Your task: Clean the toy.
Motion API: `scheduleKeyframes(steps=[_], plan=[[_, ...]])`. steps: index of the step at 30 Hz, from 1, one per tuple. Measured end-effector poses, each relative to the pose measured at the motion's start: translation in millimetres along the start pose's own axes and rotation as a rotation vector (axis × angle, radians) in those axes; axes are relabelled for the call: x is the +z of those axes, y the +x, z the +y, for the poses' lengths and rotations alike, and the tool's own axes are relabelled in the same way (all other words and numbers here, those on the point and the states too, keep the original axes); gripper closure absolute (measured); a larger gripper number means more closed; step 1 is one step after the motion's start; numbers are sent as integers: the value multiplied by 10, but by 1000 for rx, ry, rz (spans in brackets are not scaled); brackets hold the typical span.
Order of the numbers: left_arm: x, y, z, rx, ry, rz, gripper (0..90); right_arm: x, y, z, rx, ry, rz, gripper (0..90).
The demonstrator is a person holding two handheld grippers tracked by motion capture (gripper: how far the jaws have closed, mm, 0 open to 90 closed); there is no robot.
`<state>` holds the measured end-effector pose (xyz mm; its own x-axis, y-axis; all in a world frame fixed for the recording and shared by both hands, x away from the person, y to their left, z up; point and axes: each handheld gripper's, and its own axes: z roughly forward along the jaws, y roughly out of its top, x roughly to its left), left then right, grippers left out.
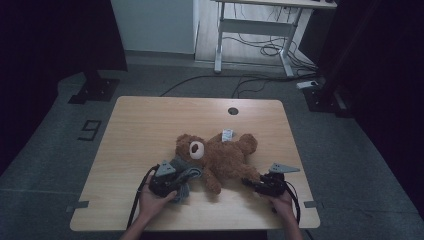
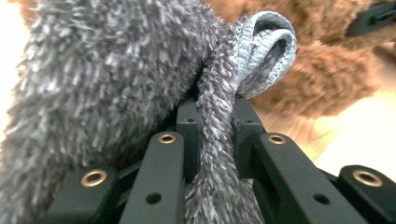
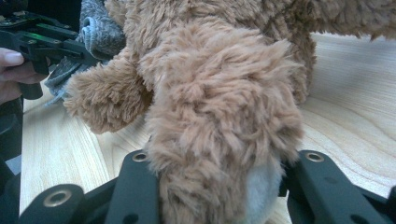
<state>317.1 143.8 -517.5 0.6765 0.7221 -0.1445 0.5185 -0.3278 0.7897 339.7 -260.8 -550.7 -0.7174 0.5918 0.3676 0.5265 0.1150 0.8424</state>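
- Bear, brown plush, lies on its back near the middle of the wooden table, head toward the left gripper.
- Scarf, grey and fuzzy, wraps its neck and trails toward the table's near edge.
- Left gripper has its jaws clenched on a strand of the scarf.
- Right gripper grasps the bear's leg, jaws pressed against the fur on both sides.
- A white tag shows at the bear's far side.

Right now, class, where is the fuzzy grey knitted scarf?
In the high view the fuzzy grey knitted scarf lies left of centre near the table's front edge, beside the brown teddy bear's head, pinched in the left gripper.
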Motion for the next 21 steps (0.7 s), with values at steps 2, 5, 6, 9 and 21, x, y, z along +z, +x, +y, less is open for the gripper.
scheduleKeyframes(steps=[2, 5, 6, 9, 21], plan=[[-47, 49, -33, -13, 0, 9, 768, -2, 0, -2, -1, 1, 1, 589], [-102, 101, -58, -24, -1, 21, 768, -3, -5, -4, -1, 0, 3, 589], [-120, 121, -65, -28, -1, 27, 768, -4, -5, -4, -2, 0, 3, 589], [-173, 192, -85, -40, 2, 48, 767, -7, -5, -4, -4, 1, 2, 589], [-417, 216, 40, -55, -87, 46, 766, -14, -16, -7, 0, -1, 7, 589]])
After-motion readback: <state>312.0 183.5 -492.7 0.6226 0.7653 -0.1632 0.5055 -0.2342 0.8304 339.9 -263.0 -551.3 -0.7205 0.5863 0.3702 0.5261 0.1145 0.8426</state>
